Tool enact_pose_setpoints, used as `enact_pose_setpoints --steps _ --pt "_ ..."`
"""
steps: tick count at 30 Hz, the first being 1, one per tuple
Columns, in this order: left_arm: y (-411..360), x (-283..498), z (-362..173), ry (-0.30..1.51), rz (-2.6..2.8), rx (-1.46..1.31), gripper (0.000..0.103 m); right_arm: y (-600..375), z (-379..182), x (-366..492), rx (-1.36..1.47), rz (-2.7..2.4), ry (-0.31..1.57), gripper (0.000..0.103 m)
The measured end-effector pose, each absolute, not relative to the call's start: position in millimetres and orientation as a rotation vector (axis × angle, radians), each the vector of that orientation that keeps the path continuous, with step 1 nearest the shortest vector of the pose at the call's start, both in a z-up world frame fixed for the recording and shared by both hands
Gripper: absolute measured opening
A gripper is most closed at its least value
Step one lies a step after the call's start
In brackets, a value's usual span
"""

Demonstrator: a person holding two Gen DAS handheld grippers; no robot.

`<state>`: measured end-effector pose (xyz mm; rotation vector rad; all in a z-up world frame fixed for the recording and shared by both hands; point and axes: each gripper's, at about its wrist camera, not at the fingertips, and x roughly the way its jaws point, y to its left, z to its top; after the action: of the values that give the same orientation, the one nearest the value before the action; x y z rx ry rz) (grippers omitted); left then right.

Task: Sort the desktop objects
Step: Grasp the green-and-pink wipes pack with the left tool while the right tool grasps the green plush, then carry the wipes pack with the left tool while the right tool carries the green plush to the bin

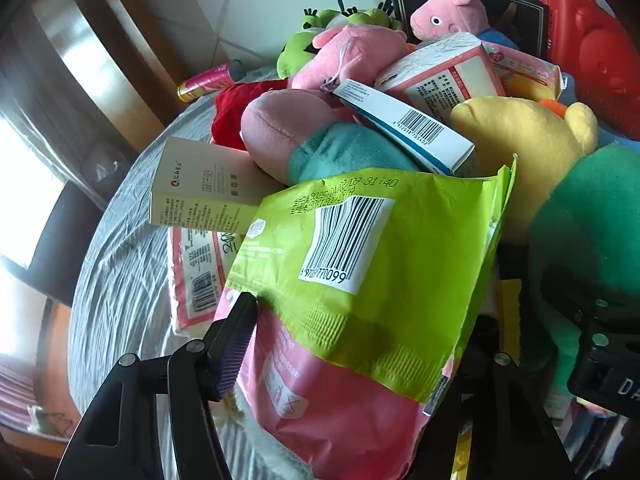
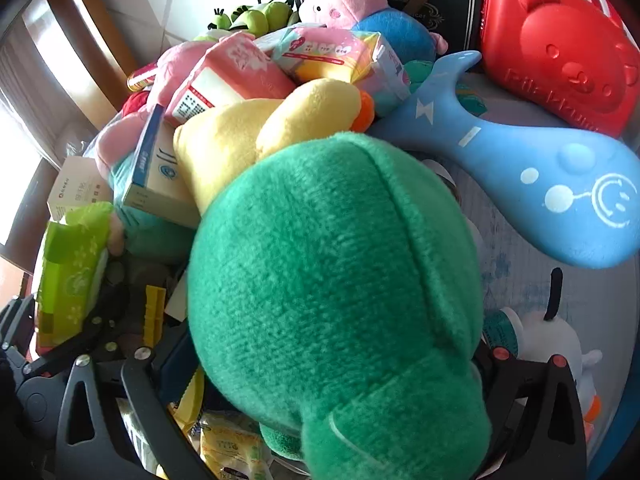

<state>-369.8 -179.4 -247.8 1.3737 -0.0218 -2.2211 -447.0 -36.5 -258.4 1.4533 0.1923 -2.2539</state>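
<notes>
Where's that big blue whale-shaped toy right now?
In the right wrist view, the blue whale toy lies on the right side, just below the red bear-shaped case and right of the green plush.

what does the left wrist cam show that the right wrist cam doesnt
Only the left wrist view shows the barcode face of the green-and-pink packet between the left gripper's fingers, and the pink-bordered pack under it. Only the right wrist view shows the blue whale-shaped toy and the white plush. Both show the green plush, yellow plush and red bear case.
</notes>
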Motion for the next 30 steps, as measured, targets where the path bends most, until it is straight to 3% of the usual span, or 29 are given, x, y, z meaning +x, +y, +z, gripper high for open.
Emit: enact_pose_setpoints --steps 3,10,30 --pt "-180.2 -365.9 -239.4 -0.018 -2.231 1.351 0.044 -37.6 -252.1 -440.6 1.422 -2.271 0.218 0.093" --pt "-188.4 -347.6 -218.6 0.035 -2.252 1.311 0.031 -33.0 -224.8 -421.6 1.337 -2.307 0.217 0.087" --pt "-141.1 -265.4 -122.6 0.068 -2.4 1.049 0.026 2.0 -113.9 -332.2 1.014 -2.42 0.212 0.087"
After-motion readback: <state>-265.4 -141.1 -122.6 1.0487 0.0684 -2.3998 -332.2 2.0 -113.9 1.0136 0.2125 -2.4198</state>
